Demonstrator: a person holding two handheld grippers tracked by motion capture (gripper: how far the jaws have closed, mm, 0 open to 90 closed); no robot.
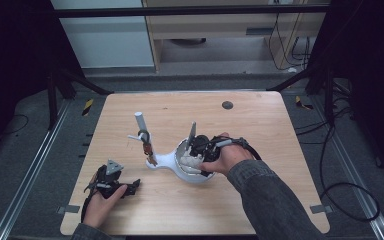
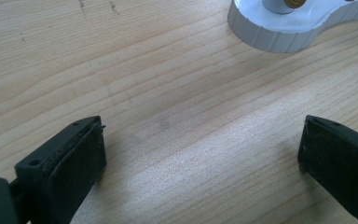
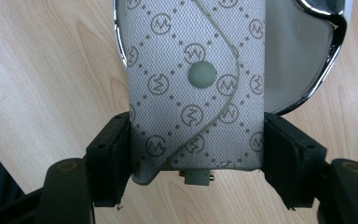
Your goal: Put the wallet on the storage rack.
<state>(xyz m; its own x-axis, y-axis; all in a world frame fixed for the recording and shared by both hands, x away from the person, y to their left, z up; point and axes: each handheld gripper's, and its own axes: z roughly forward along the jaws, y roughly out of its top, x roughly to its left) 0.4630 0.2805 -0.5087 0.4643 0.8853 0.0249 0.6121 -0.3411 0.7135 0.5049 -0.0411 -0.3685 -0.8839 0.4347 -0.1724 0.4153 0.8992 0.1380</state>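
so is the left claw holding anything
No, the left claw is open, with bare table between its jaws.

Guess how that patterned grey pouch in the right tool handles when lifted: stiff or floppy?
The pouch is probably soft: woven fabric with a snap flap, flat between the right tool's jaws. Likely light. It may sag past the grip over the chrome-rimmed dish.

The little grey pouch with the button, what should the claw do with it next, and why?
Probably lower it and let go. The right claw is shut on the patterned pouch, holding it over the shiny-rimmed dish, so setting it inside seems the natural step. The left claw rests open over the table.
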